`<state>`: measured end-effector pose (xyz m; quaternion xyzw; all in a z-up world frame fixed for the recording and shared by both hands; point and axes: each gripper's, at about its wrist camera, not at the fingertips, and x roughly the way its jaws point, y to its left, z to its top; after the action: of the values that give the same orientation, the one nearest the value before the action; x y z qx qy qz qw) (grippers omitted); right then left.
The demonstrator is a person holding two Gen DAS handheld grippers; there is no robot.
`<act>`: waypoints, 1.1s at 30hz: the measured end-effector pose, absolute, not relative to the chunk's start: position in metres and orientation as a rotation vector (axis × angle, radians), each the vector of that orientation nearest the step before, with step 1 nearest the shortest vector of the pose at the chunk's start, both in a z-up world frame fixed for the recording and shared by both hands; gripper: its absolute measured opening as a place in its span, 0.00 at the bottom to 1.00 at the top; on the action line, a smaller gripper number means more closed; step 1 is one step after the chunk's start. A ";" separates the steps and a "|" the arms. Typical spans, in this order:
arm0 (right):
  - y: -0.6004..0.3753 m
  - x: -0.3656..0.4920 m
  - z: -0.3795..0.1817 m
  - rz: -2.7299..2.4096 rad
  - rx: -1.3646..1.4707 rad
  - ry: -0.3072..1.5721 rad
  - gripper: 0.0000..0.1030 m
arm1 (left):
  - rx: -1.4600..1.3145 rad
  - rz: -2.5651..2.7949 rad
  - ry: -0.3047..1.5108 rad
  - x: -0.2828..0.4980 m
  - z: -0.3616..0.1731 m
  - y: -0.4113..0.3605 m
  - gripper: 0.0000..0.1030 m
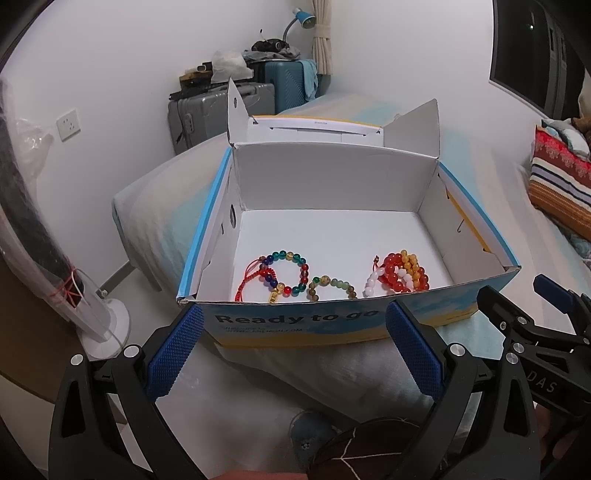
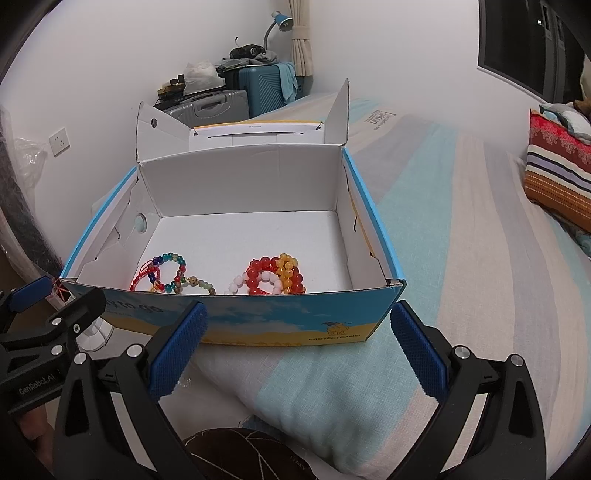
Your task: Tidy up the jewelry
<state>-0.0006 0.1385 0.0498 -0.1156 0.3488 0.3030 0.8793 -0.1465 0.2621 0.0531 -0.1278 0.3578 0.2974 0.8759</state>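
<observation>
- Nearest: left tongs (image 1: 293, 347) spread wide apart, nothing between the blue pads; "DAS" readable on the neighbouring tool's black arm at the right edge.
- Right tongs (image 2: 298, 349) likewise wide apart and empty; "GenRobot.AI" printed on the other tool's arm at the left edge.
- Just ahead of both: open cardboard box (image 1: 424, 177) resting on the striped bed (image 2: 461, 295), lid flaps standing up at the back.
- On the box's front wall: "Ready to go" in dark letters toward the left, smaller print beneath too blurred to read; "PROTECTCAMEL" under a small camel logo toward the right.
- Inside, close to the front wall: multicoloured bead bracelet (image 1: 284, 273) with a red cord on the left, touching a small green-brown bead bracelet (image 1: 332, 286) in the middle.
- Right of those, slightly apart: heap of red, orange and white bead bracelets (image 1: 400, 275).
- Further back: striped pillow (image 2: 557, 181) on the bed at right, grey suitcase (image 1: 207, 110) and teal suitcase (image 2: 260, 88) against the wall, blue desk lamp (image 1: 304, 18) above.
</observation>
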 end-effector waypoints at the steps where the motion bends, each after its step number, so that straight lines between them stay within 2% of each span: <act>1: 0.139 -0.001 0.050 0.632 -0.242 0.727 0.93 | -0.266 0.619 0.747 -0.146 0.053 0.263 0.94; 33: 0.141 -0.002 0.051 0.633 -0.242 0.726 0.93 | -0.239 0.645 0.750 -0.145 0.055 0.264 0.94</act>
<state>-0.0016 0.1407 0.0507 -0.1161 0.3481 0.3038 0.8792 -0.1446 0.2642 0.0554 -0.1144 0.3590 0.3088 0.8733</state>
